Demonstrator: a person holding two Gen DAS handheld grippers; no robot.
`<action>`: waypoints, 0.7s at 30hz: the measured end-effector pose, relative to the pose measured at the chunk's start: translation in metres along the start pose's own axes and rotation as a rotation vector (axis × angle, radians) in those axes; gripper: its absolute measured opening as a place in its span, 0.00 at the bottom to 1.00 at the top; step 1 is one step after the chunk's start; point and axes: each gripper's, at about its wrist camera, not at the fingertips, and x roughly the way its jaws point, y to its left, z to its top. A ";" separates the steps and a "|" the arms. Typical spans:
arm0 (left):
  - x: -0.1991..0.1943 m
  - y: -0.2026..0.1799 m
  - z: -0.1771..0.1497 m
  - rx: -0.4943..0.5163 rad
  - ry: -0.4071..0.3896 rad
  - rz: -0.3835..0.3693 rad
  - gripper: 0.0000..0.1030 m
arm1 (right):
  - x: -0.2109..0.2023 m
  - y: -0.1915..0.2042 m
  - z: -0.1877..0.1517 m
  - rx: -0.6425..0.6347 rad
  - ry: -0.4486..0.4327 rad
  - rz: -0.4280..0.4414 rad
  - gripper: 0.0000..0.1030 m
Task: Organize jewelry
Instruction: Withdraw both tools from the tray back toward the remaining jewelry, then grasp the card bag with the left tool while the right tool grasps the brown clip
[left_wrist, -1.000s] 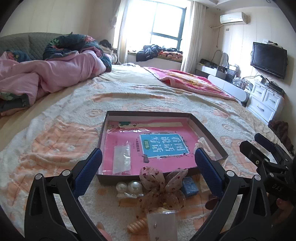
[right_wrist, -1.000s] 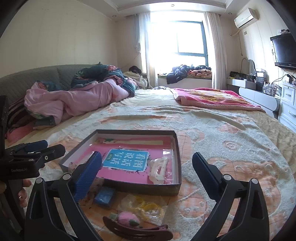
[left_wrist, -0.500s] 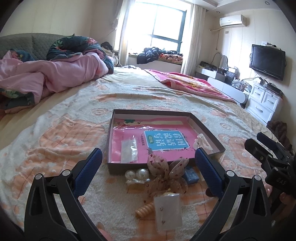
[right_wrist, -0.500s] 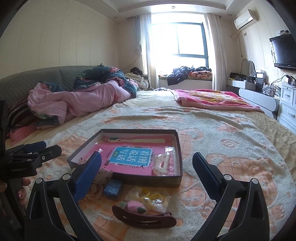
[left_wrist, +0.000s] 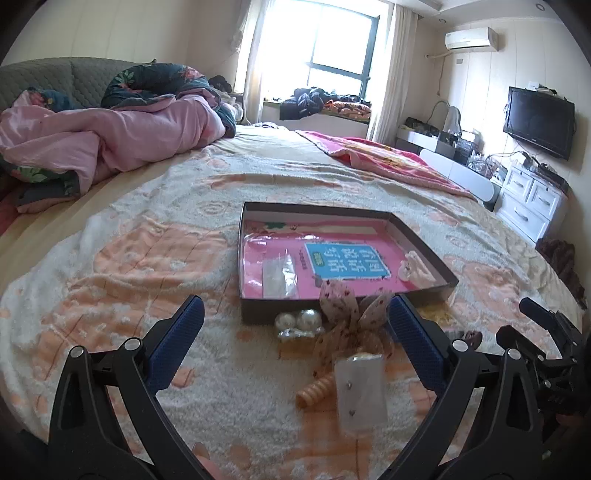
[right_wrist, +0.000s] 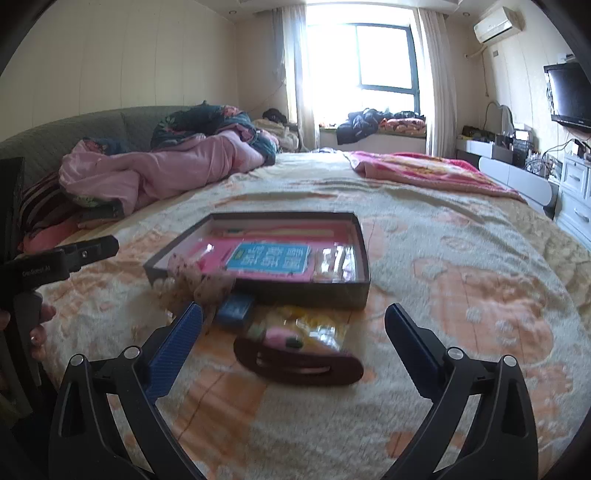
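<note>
A shallow dark box (left_wrist: 428, 254) (right_wrist: 364, 254) with a pink lining lies on the bed. It holds a clear bag (left_wrist: 279, 275) and a white hair claw (left_wrist: 415, 269) (right_wrist: 332, 260). In front of it lie two pearl balls (left_wrist: 299, 321), a dotted fabric bow (left_wrist: 351, 317) (right_wrist: 199, 280), a clear earring packet (left_wrist: 360, 391), an orange spiral tie (left_wrist: 316, 391), a blue item (right_wrist: 236, 308), a yellow packet (right_wrist: 314, 328) and a brown oval hair clip (right_wrist: 299, 363). My left gripper (left_wrist: 295, 347) is open and empty above them. My right gripper (right_wrist: 293, 343) is open over the hair clip.
The bed is covered by a peach and cream blanket (left_wrist: 147, 266). A pink duvet (left_wrist: 110, 144) is heaped at the back left and a red blanket (left_wrist: 388, 158) at the back right. White drawers (left_wrist: 532, 199) and a television (left_wrist: 539, 122) stand at the right.
Both grippers have pulled back from the box and shifted left, so the box and items show further right. Both stay open and empty.
</note>
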 end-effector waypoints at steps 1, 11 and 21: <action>0.000 0.001 -0.002 0.002 0.005 -0.003 0.89 | 0.000 0.001 -0.003 -0.003 0.009 -0.002 0.94; 0.003 -0.010 -0.026 0.061 0.080 -0.054 0.89 | 0.003 0.009 -0.020 -0.026 0.064 -0.016 0.94; 0.022 -0.034 -0.049 0.148 0.161 -0.094 0.89 | 0.017 -0.004 -0.025 -0.001 0.103 -0.034 0.94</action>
